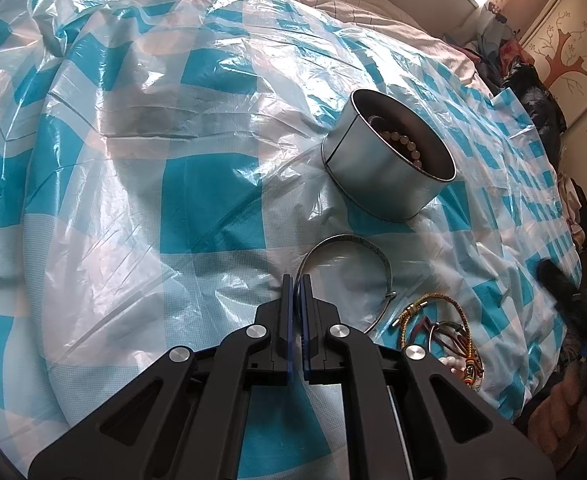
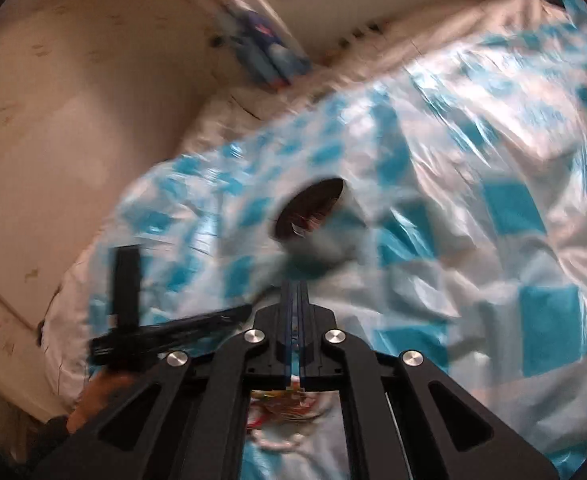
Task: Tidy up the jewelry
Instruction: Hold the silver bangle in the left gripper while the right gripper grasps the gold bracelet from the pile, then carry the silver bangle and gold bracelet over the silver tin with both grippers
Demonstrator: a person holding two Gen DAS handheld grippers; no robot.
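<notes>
A round silver tin [image 1: 389,168] stands open on the blue-and-white checked plastic sheet, with beaded bracelets [image 1: 403,142] inside. A thin silver bangle [image 1: 349,268] lies in front of the tin. My left gripper [image 1: 296,280] is shut and holds nothing, its tips at the bangle's left edge. A woven cord bracelet [image 1: 433,320] and other small jewelry [image 1: 463,364] lie to its right. In the blurred right wrist view my right gripper [image 2: 296,288] is shut, the tin [image 2: 313,216] is ahead of it, and a heap of jewelry [image 2: 281,404] shows below the jaws.
The checked sheet [image 1: 197,200] covers a soft bed. The left gripper's body and the hand on it [image 2: 141,332] show at the left of the right wrist view. A wall [image 2: 73,120] runs along the bed's far side. Clothes [image 1: 533,92] are piled at the right.
</notes>
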